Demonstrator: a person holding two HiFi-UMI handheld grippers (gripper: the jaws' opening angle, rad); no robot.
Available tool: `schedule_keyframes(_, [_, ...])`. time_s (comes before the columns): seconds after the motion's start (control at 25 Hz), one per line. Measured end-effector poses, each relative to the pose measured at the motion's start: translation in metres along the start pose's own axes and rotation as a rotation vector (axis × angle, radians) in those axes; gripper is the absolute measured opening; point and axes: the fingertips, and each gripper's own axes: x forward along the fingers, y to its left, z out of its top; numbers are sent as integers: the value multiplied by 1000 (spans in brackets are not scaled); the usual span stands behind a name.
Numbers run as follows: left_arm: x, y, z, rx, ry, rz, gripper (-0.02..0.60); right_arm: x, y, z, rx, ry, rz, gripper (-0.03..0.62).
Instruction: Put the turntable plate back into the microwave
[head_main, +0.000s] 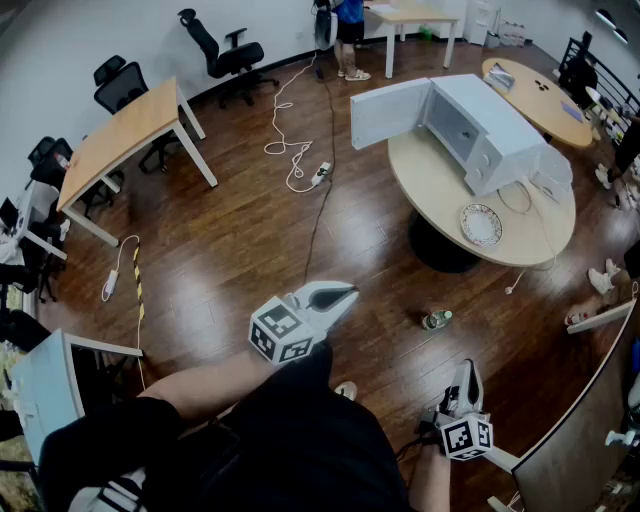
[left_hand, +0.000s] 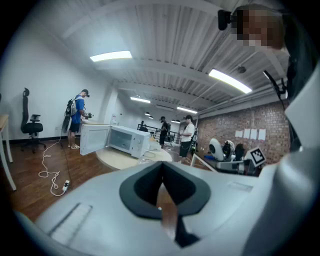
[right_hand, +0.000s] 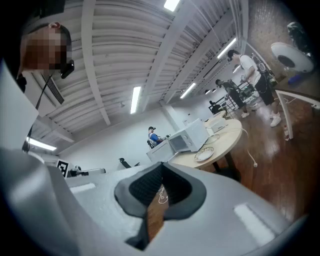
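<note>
Standing well back from the round worktop, the person carries both tools low and roughly level over the wooden floor; this looks like a carrying posture for the walk up, not a reach. The left tongs have their jaws pressed together with nothing between them; the right tongs are likewise closed and empty, sensibly so, since nothing lies within range to take. The microwave sits on the far part of the worktop with its door swung wide, so the cavity faces outward and appears ready to receive; no door work should be needed first. The turntable plate lies flat near the worktop's near edge, close to the microwave's front corner but outside it, so the task has hardly started. Its spot by the edge probably helps, because a rim near the edge is easier to pinch from the side; a flat, smooth plate may still slide under a shallow grip. A white cable loops on the worktop just beside the plate and could snag during the lift.
</note>
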Motion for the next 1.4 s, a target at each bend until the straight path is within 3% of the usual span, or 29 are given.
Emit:
schedule_keyframes(0.28, [19,32,25,14,-62,24,3,25,5,18,-26,-51,24,2])
schedule_keyframes(0.44, [19,53,33,32,-73,19,3,44,16,25,-117,-50,7,2])
schedule_keyframes(0.88, [28,173,65,23,-130,123,3,125,54,45,-358,-83,-70,2])
schedule_keyframes(1.04, [31,210,84,47,-173,140,3,152,53,59,-385,-105,-142,2])
schedule_keyframes(1.4, [30,267,116,69,-216,147,3,197,77,60,-407,-109,-185,2])
